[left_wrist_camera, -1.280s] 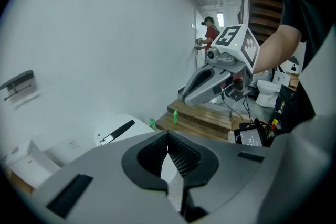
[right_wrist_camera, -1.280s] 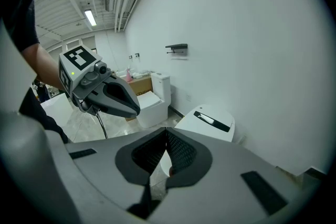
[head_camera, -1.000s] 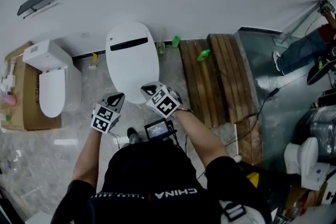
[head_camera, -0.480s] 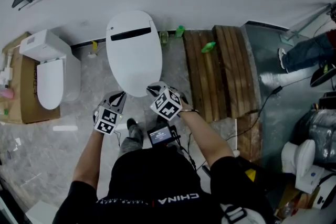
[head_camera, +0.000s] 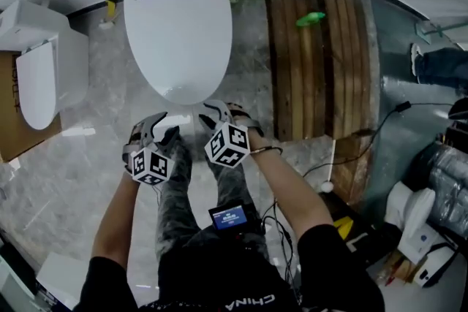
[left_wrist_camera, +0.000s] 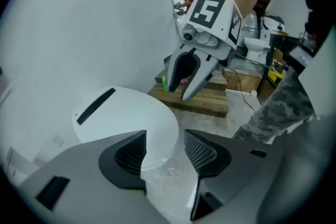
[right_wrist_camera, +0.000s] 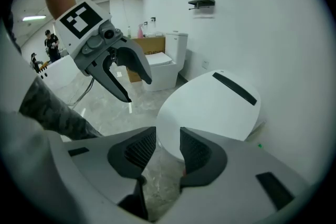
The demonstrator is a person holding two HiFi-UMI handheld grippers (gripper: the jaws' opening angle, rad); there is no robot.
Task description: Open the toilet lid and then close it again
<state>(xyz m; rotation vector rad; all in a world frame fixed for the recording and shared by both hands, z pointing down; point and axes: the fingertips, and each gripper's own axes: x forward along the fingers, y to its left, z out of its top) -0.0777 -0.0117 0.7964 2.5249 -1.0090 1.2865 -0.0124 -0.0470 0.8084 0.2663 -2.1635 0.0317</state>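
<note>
Set up at the lid edge
Your left gripper [head_camera: 161,129] and right gripper [head_camera: 212,115]: fingers just spread, empty, by the shut toilet lid [head_camera: 178,18] front rim for lifting.

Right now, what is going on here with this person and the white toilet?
A person works with two grippers at a closed white toilet lid. The left gripper and the right gripper hover side by side at the lid's front edge. Both pairs of jaws have just been opening and grip nothing, so lifting has not yet begun.
</note>
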